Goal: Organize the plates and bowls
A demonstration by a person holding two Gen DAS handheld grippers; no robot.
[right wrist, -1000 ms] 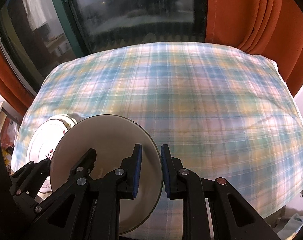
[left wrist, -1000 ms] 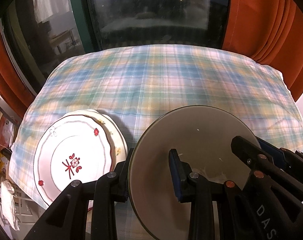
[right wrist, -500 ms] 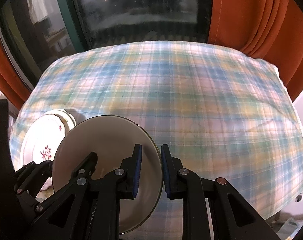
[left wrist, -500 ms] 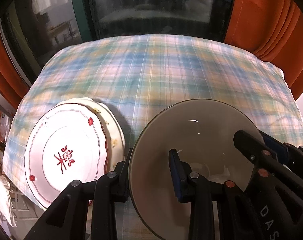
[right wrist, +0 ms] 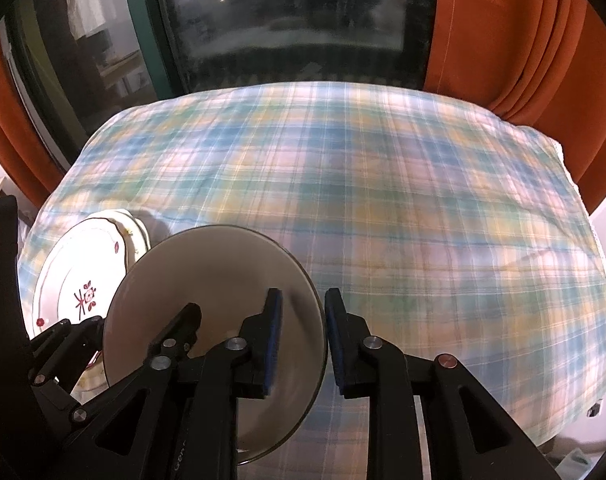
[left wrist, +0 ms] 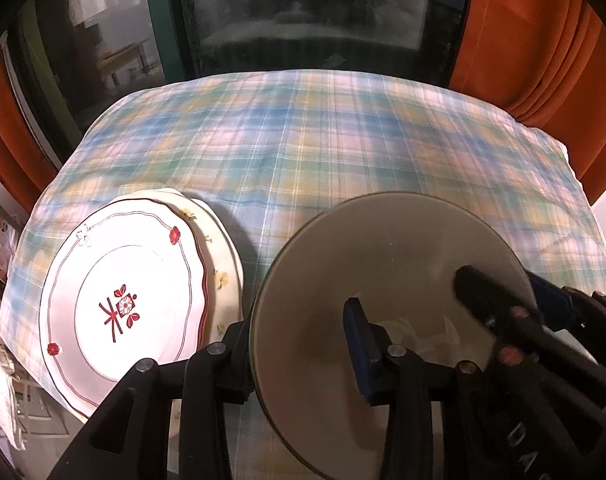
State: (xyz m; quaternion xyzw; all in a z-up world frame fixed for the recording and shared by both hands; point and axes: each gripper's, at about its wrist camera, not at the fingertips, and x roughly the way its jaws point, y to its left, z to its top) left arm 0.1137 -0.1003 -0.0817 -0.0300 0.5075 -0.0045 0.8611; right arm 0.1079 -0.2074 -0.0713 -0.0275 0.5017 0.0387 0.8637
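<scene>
A grey-beige bowl (left wrist: 387, 280) sits low over the plaid tablecloth (left wrist: 343, 140), near its front edge. My left gripper (left wrist: 297, 316) straddles the bowl's left rim, one finger outside and the blue pad inside. Its jaws are opening and the pads look clear of the wall. My right gripper (right wrist: 303, 294) straddles the right rim of the bowl (right wrist: 207, 280). Its jaws are opening too, and the inner pad is blurred and off the rim. Left of the bowl lies a white plate with red flowers (left wrist: 119, 304), stacked on a cream plate (left wrist: 219, 248).
The plaid cloth (right wrist: 423, 200) covers the whole table and falls away at its edges. Behind it are a dark window (left wrist: 303, 12) and orange curtains (left wrist: 543, 40). Papers and clutter (left wrist: 3, 380) lie below the table's left edge.
Both pairs of jaws have widened off the bowl's rim, on which they were shut before. The bowl and the plates stay where they were.
</scene>
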